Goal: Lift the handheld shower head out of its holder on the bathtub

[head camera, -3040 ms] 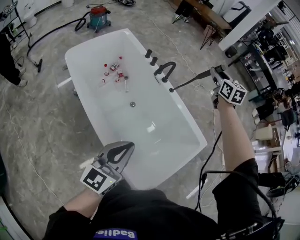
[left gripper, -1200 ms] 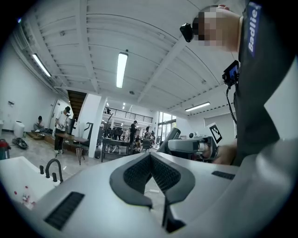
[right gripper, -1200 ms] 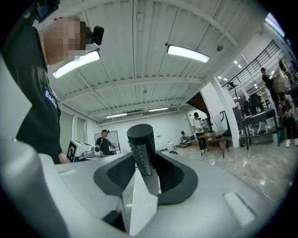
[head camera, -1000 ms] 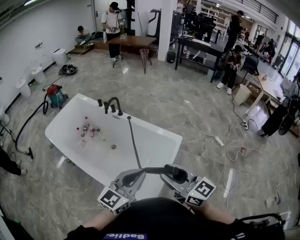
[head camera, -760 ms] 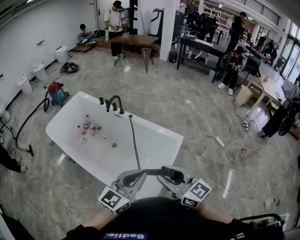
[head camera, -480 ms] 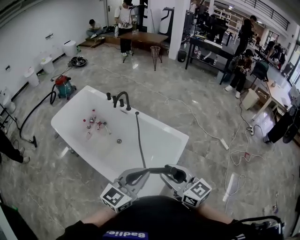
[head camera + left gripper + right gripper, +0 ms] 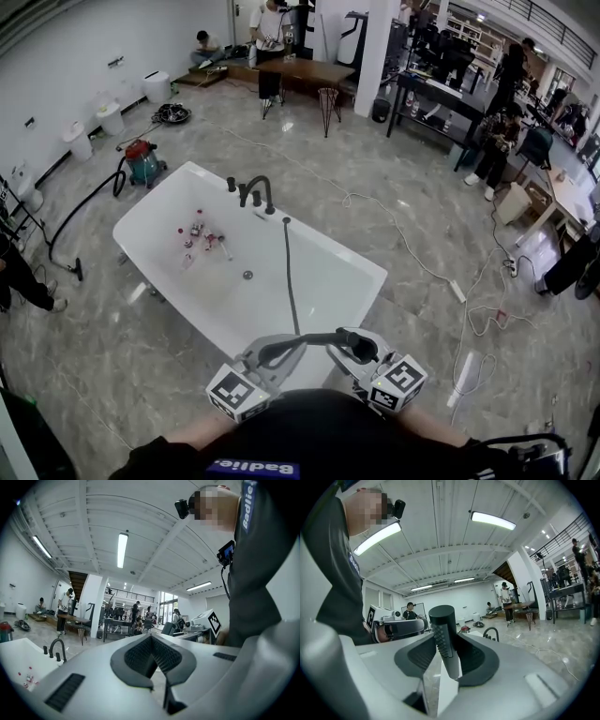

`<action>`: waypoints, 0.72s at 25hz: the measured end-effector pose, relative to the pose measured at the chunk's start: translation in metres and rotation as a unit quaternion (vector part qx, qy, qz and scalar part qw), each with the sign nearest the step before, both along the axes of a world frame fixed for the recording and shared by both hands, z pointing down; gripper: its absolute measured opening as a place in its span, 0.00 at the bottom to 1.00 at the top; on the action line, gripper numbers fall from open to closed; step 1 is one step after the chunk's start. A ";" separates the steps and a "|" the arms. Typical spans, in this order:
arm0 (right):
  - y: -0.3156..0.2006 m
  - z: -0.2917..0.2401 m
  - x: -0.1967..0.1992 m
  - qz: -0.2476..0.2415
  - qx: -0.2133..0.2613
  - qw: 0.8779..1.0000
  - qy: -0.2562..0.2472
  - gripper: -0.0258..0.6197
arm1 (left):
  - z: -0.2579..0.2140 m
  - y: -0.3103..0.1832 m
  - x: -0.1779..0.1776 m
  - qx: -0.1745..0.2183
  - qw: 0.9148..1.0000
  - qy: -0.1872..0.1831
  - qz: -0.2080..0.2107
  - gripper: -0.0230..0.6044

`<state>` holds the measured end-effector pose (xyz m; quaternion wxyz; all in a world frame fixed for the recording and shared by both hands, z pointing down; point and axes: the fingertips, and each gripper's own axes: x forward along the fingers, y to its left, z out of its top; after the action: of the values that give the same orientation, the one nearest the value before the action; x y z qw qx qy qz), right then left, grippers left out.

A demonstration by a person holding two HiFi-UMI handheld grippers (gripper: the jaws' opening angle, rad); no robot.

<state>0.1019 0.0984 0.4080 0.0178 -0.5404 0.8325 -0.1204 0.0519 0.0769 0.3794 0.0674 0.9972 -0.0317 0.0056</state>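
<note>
The black handheld shower head (image 7: 362, 349) is out of its holder and hangs in front of my chest, with my right gripper (image 7: 345, 343) shut on it. In the right gripper view the shower head (image 7: 444, 634) stands upright between the pads of the right gripper (image 7: 447, 653). Its black hose (image 7: 289, 272) runs back across the white bathtub (image 7: 169, 211) to the rim hole (image 7: 286, 221) beside the black faucet (image 7: 255, 190). My left gripper (image 7: 274, 351) sits shut and empty just left of the handle; the left gripper (image 7: 150, 641) holds nothing.
Small red and white items (image 7: 202, 234) lie in the tub. A vacuum cleaner (image 7: 142, 161) with its hose stands beyond the tub's left end. Cables and a power strip (image 7: 457, 291) trail over the marble floor at right. Several people stand at tables at the back.
Three seconds ago the right gripper held the shower head beside the faucet at the tub's rim. Now it is held at my chest, hose drawn out over the tub. Within the last second little differs.
</note>
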 end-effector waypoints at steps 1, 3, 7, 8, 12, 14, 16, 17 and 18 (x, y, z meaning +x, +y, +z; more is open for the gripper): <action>0.001 0.001 0.001 0.000 -0.001 1.000 -0.001 0.24 | -0.001 0.001 0.000 0.001 1.000 -0.002 0.001 0.04; 0.001 0.001 0.002 0.002 -0.002 1.000 -0.003 0.24 | -0.003 0.003 0.000 0.002 1.000 -0.004 0.002 0.04; 0.001 0.000 0.006 0.004 -0.004 1.000 -0.005 0.24 | -0.004 0.004 0.002 0.004 1.000 -0.002 0.000 0.05; 0.002 0.000 0.007 0.004 -0.004 1.000 -0.005 0.24 | -0.003 0.005 0.002 0.005 1.000 -0.002 -0.001 0.04; 0.009 0.001 0.015 0.007 -0.003 1.000 -0.005 0.24 | -0.003 0.011 0.007 0.004 1.000 -0.002 -0.003 0.04; 0.011 0.000 0.018 0.011 -0.005 1.000 -0.005 0.24 | -0.003 0.013 0.008 0.006 1.000 0.001 -0.004 0.04; 0.011 -0.001 0.019 0.013 -0.006 1.000 -0.006 0.24 | -0.004 0.014 0.008 0.006 1.000 0.003 -0.004 0.04; 0.010 -0.001 0.019 0.015 -0.006 1.000 -0.006 0.24 | -0.005 0.014 0.007 0.006 1.000 0.002 -0.004 0.04; 0.010 -0.001 0.020 0.016 -0.006 1.000 -0.007 0.24 | -0.005 0.014 0.007 0.005 1.000 0.001 -0.004 0.04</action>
<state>0.1217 0.1087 0.4069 0.0227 -0.5527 0.8231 -0.1286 0.0588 0.0905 0.3743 0.0624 0.9974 -0.0354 0.0037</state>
